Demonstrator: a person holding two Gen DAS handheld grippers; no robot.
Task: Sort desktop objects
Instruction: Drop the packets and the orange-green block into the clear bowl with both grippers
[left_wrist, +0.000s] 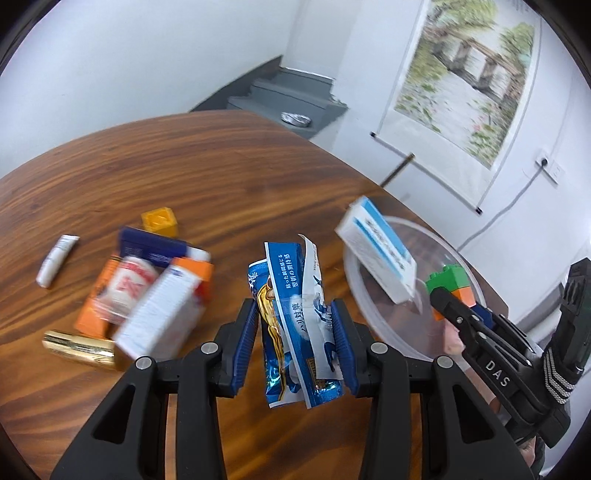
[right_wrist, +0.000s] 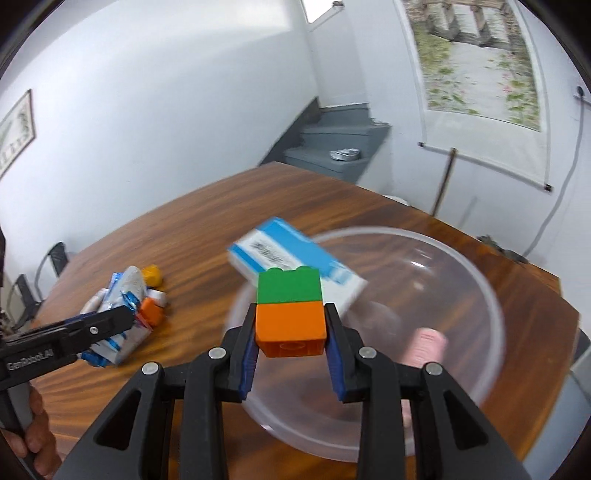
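Note:
My left gripper (left_wrist: 295, 332) is shut on a bunch of blue snack packets (left_wrist: 291, 295), held upright over the wooden table (left_wrist: 184, 166). To its right, a clear plastic bowl (left_wrist: 354, 295) stands with a white and blue box (left_wrist: 376, 254) leaning over its rim. My right gripper (right_wrist: 290, 332) is shut on an orange brick (right_wrist: 290, 325) with a green brick (right_wrist: 288, 286) stacked on it, hovering over the near rim of the bowl (right_wrist: 491, 295). A pink item (right_wrist: 424, 345) lies inside the bowl. The left gripper (right_wrist: 125, 321) with its packets (right_wrist: 125, 288) shows at the left.
A blurred pile lies left of the packets: a white tube (left_wrist: 57, 260), a yellow block (left_wrist: 159, 220), a dark blue box (left_wrist: 155, 247), a white and orange box (left_wrist: 162, 310) and a gold cylinder (left_wrist: 79, 349). The table's edge runs just beyond the bowl.

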